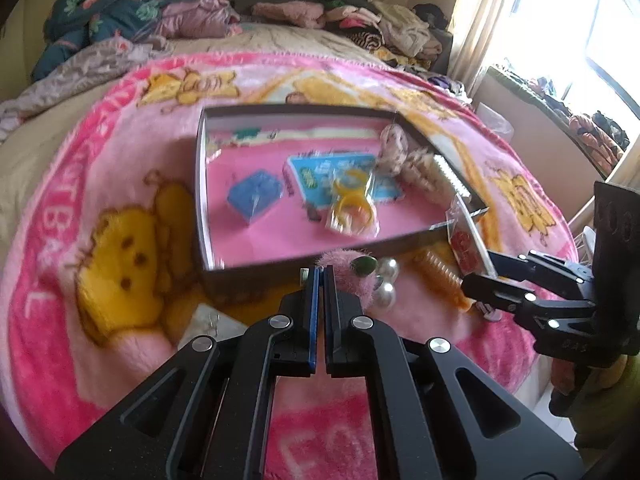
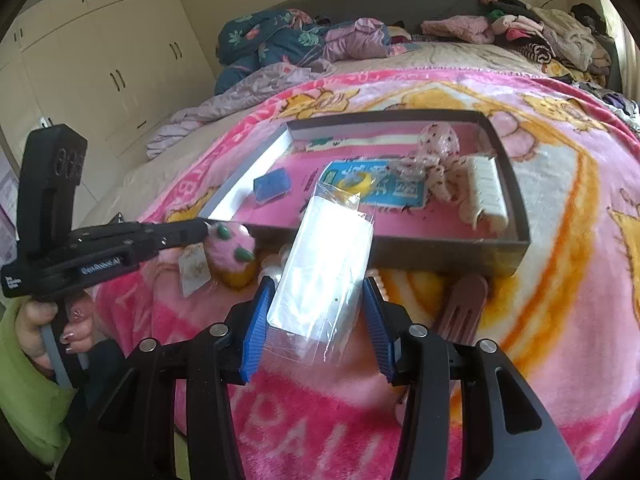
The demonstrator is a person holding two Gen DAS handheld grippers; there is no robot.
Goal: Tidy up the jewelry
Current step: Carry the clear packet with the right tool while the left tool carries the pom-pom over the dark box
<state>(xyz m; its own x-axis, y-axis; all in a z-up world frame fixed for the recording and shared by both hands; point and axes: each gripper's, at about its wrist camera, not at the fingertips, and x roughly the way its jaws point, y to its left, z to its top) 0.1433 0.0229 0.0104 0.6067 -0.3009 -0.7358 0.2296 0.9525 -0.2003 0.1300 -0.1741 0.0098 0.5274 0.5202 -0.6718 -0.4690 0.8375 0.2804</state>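
Note:
A shallow dark box with a pink floor lies on the bed; it also shows in the right wrist view. Inside are a blue square case, a yellow ring in a packet, a blue card and a spotted bow. My left gripper is shut at the box's near wall, beside a pink fuzzy hair piece with pearls. My right gripper is shut on a clear plastic packet, held just before the box's near wall.
An orange comb clip and a pink clip lie on the pink cartoon blanket in front of the box. A small carded item lies near the left gripper. Piled clothes line the bed's far side. Window at right.

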